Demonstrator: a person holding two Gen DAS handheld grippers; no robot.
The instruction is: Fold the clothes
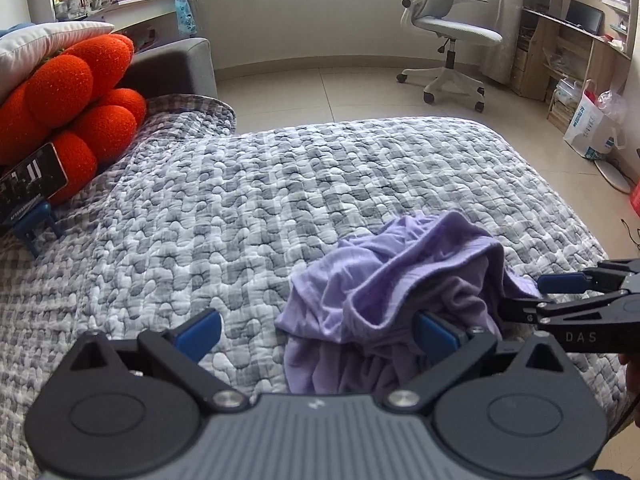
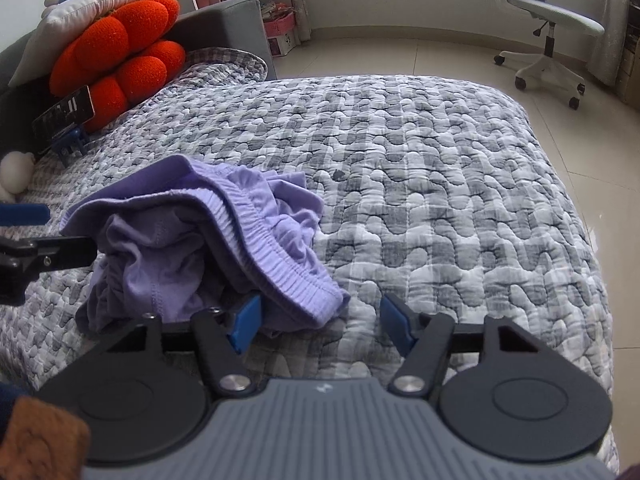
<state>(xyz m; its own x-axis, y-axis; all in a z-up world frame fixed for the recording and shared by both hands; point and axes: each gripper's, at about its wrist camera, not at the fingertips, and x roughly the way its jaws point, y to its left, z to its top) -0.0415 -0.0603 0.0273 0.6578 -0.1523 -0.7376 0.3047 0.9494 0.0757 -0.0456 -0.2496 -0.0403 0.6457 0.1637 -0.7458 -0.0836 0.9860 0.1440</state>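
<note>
A crumpled lilac cotton garment with a ribbed elastic waistband (image 2: 208,248) sits bunched in a heap on the bed's grey-and-white checked quilted cover (image 2: 440,184), toward the near edge, and both tools are closing in on it from either side.

The left tool (image 1: 316,330) hangs low over the cover with its blue-padded jaws spread wide; nothing is between them. Its right pad is tucked against the near fold of the lilac garment (image 1: 396,280), while its left pad stands over bare quilt, so the heap lies off to the right of this tool's centre line.

The right tool (image 2: 320,322) is spread wide too, gripping nothing. Its left pad sits just at the lower end of the ribbed waistband, which droops toward it; its right pad is over the bare cover. From this side the garment lies to the left and ahead.

In the left wrist view the right tool (image 1: 560,284) reaches in from the right edge, its blue tip just beside the heap's far side.

At the head of the bed, well apart from the garment, a plump orange flower-shaped cushion (image 2: 120,52) leans under a white pillow (image 2: 88,4).
</note>
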